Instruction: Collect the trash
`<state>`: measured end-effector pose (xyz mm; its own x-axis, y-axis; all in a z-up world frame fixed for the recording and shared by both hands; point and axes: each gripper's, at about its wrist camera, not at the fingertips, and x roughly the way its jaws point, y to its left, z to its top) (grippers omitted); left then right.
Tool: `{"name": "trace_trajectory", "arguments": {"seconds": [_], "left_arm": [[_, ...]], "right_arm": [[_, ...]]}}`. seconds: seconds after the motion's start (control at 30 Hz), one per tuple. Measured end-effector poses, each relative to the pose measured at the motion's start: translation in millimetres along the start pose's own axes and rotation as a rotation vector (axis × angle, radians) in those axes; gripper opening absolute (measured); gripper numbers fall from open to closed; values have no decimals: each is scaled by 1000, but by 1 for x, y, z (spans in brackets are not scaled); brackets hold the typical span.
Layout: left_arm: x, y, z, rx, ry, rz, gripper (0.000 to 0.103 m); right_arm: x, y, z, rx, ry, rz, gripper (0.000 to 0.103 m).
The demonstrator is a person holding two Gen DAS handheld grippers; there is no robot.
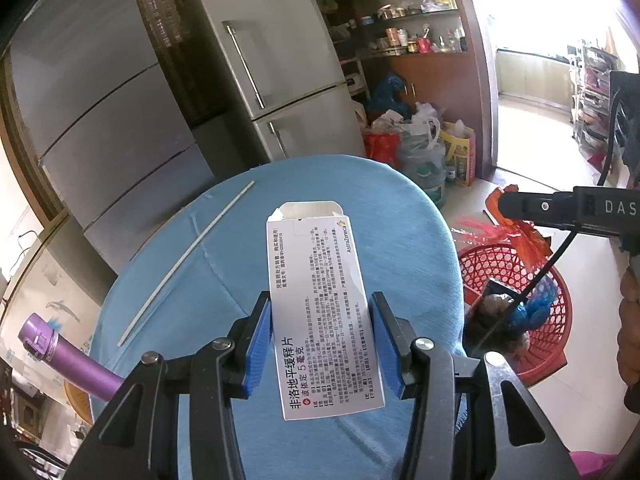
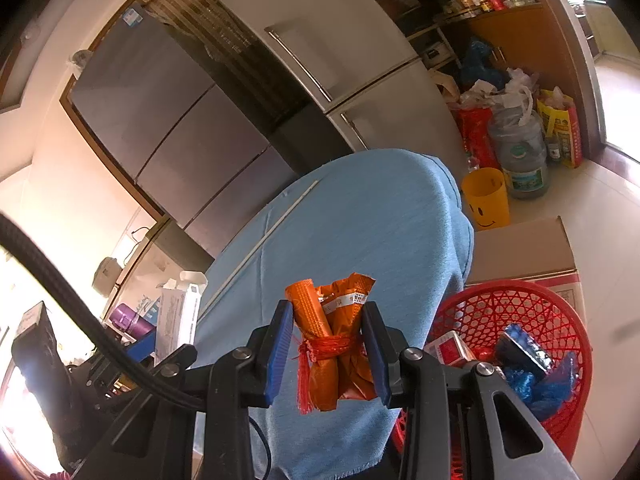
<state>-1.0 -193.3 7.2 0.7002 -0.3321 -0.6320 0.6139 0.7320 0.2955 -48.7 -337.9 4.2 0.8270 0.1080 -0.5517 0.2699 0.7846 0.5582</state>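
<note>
My left gripper (image 1: 320, 306) is shut on a white medicine box (image 1: 316, 280) with its top flap open, held upright over the blue-clothed table (image 1: 400, 240). My right gripper (image 2: 330, 320) is shut on an orange wrapper bundle (image 2: 336, 320) tied with red netting. It hangs at the table's near right edge, just left of a red plastic basket (image 2: 500, 286) on the floor. The basket holds crumpled blue wrappers (image 2: 532, 384) and a small red-and-white pack (image 2: 448, 346). A thin white stick (image 1: 188, 260) lies on the cloth at the left.
Two grey fridges (image 1: 280, 60) stand behind the table. A purple bottle (image 1: 64, 352) sits at the left edge. To the right on the floor are a yellow smiley bin (image 2: 486, 200), a cardboard box (image 2: 524, 248), a water jug (image 2: 520, 160) and bags. A hand (image 1: 630, 320) shows at far right.
</note>
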Motion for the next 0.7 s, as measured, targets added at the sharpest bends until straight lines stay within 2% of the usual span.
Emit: {"name": "trace_trajectory", "arguments": {"seconds": [0.7], "left_arm": [[4, -18, 2, 47, 5, -15, 49]], "right_arm": [[-10, -7, -4, 29, -20, -13, 38]]}}
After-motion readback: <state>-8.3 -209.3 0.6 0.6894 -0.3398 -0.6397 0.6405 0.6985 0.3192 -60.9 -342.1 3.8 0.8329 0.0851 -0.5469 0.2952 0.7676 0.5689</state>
